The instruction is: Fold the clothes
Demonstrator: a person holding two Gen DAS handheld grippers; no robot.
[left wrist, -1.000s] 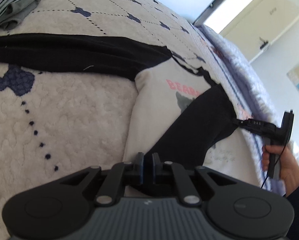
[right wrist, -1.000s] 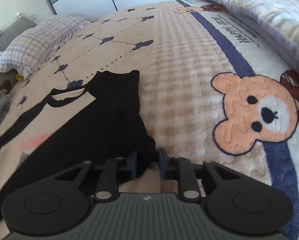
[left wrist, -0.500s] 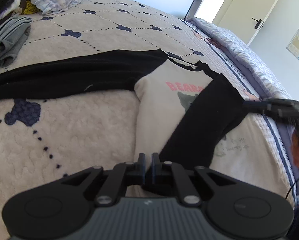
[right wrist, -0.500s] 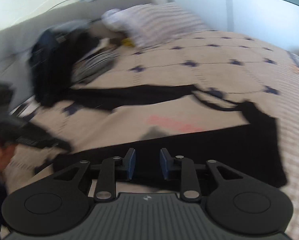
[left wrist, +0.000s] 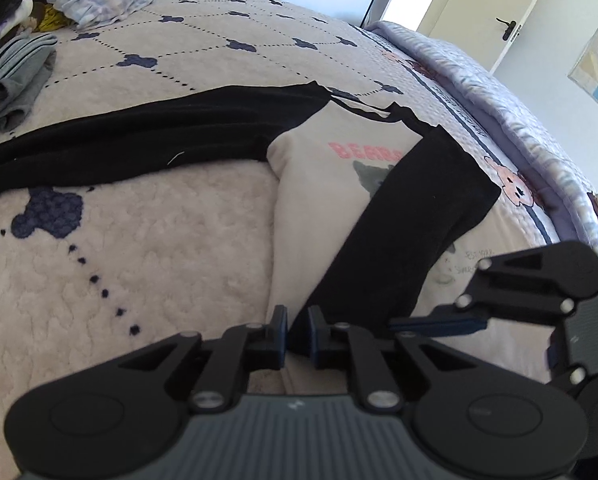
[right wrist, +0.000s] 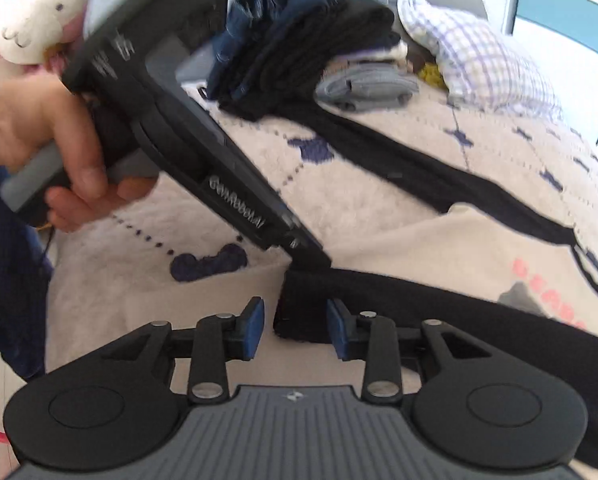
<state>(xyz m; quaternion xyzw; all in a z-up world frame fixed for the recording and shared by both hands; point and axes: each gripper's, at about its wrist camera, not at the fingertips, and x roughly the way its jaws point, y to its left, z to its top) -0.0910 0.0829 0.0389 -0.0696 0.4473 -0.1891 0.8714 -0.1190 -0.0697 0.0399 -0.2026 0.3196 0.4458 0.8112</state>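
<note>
Item: cream shirt [left wrist: 323, 200] with black sleeves, lying flat on the bed [left wrist: 159, 240], one sleeve [left wrist: 411, 216] folded across it toward five o'clock. I am opening my left gripper [left wrist: 297, 334], its jaws nearly closed around that sleeve's cuff. I am opening my right gripper [right wrist: 295, 330], jaws apart, cuff between them, unpinched.

Open blanket [left wrist: 159, 248] left of shirt [left wrist: 319, 184]; clothes pile [right wrist: 299, 40] crowding headboard side.
</note>
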